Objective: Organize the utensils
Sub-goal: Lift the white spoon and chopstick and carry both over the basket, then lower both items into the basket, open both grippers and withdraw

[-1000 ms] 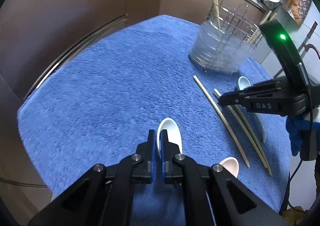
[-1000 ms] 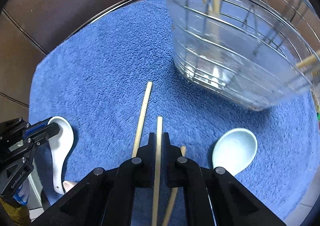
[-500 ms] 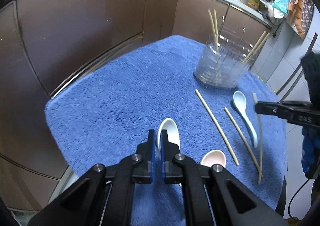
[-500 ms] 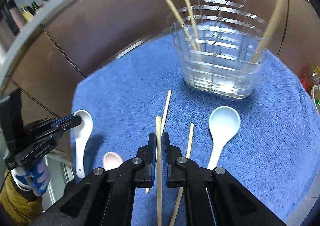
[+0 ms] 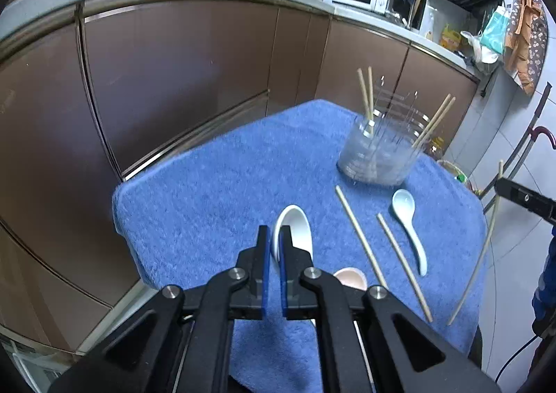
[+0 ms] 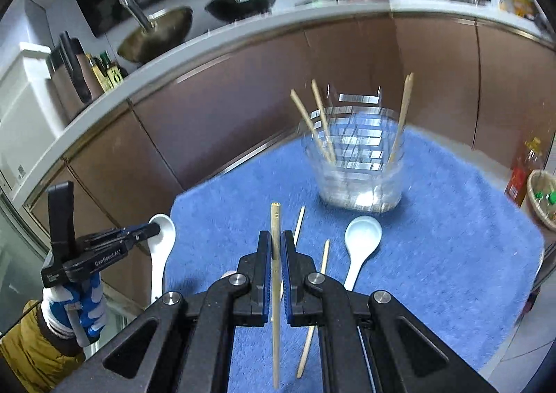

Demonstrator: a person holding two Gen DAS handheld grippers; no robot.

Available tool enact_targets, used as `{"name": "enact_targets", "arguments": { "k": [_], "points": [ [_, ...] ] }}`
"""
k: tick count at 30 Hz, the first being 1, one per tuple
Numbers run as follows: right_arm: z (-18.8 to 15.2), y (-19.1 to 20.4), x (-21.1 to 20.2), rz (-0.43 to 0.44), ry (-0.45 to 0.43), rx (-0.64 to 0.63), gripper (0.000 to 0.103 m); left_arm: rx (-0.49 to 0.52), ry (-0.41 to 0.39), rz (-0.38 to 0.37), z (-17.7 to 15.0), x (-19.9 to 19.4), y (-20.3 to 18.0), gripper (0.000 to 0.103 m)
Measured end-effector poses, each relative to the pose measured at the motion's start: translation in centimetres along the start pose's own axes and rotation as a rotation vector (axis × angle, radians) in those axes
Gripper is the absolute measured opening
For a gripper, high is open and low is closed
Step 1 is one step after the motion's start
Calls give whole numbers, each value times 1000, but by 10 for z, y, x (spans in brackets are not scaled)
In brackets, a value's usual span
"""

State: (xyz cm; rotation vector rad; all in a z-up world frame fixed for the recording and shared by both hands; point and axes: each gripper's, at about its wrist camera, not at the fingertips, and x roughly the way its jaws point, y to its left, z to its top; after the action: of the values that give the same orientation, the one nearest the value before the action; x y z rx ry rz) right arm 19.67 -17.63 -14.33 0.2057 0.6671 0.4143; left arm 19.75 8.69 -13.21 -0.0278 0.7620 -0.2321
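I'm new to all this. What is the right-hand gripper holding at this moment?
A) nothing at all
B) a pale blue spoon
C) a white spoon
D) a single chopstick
D: in the right wrist view, the right gripper is shut on a single chopstick that runs between its fingers, while the pale blue spoon lies free on the blue towel.

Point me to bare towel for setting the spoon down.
Free: the wide towel stretch between the cabinet-side edge and the holder. Crowded: right of the white spoon, where two chopsticks, the pale blue spoon and pink spoon lie.
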Motion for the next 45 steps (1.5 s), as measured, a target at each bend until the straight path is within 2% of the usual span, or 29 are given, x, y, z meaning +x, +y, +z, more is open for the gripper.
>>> {"name": "enact_targets", "arguments": {
  "k": [7, 12, 17, 20, 24, 28, 33, 35, 40, 42, 44, 45],
  "points": [
    [36, 3, -33, -6, -156, -34, 6, 23, -106, -4, 46, -17, -37, 4],
    [70, -3, -44, -29, -277, -47, 6, 25, -186, 3, 89, -13, -68, 4],
    [102, -17, -38, -46, -390, -28, 6, -16, -287, -7, 134, 3, -98, 4],
    [120, -29, -31, -76, -442, -28, 6, -27, -369, 22, 157, 19, -116, 4],
    [138, -45, -11, -146, -491, -35, 6, -25, -424, 66, 177, 50, -139, 4],
    [141, -59, 12, -193, -501, -40, 6, -29, -453, 127, 180, 89, -157, 4],
    [130, -77, 45, -232, -482, -29, 6, 0, -503, 195, 168, 121, -170, 4],
    [122, -81, 55, -239, -461, -32, 6, 8, -519, 199, 160, 130, -170, 5],
    [101, -85, 70, -271, -404, -46, 7, 8, -497, 174, 140, 145, -162, 9],
    [97, -87, 67, -275, -396, -46, 13, -3, -497, 157, 136, 142, -158, 13],
    [94, -88, 63, -277, -391, -35, 28, -12, -502, 135, 134, 135, -156, 20],
    [94, -88, 59, -278, -393, -32, 30, -4, -507, 129, 134, 128, -155, 22]
  ]
}}
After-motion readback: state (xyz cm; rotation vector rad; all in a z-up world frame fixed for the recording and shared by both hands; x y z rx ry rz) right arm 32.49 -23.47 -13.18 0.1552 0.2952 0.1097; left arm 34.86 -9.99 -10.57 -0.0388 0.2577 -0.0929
